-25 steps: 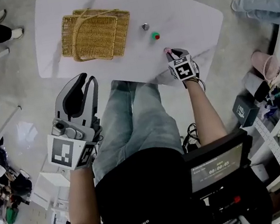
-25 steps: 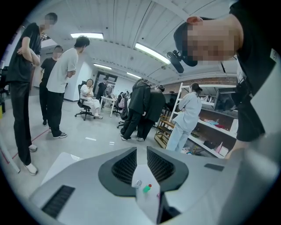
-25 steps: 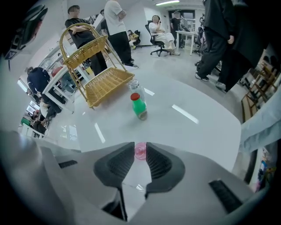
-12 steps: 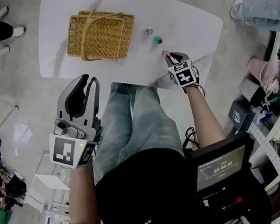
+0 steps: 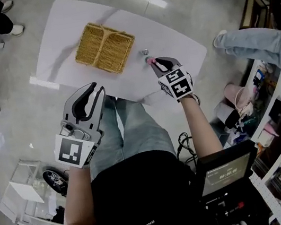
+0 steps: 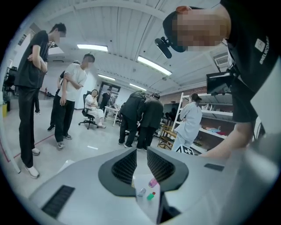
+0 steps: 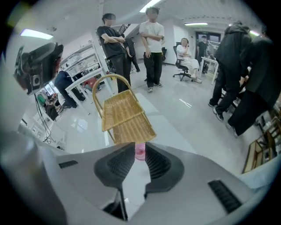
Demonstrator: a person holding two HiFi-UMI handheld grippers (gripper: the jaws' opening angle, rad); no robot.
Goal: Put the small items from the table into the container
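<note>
Table (image 5: 61,31), one basket (image 5: 105,47), right hand-held gripper (image 5: 153,63) pinching one pink item (image 7: 139,150), left hand-held gripper (image 5: 92,90) parted, empty

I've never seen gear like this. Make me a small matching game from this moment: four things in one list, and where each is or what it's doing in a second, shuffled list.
Things
1. pink item
2. wicker basket
3. silver item
4. left hand-held gripper

Places and states
A. jaws apart, nothing between them
B. lies loose on the white table, near the basket
C. pinched in the jaws of the right hand-held gripper
D. tan and woven, stands on the white table

Pairs: 1-C, 2-D, 3-B, 4-A
</note>
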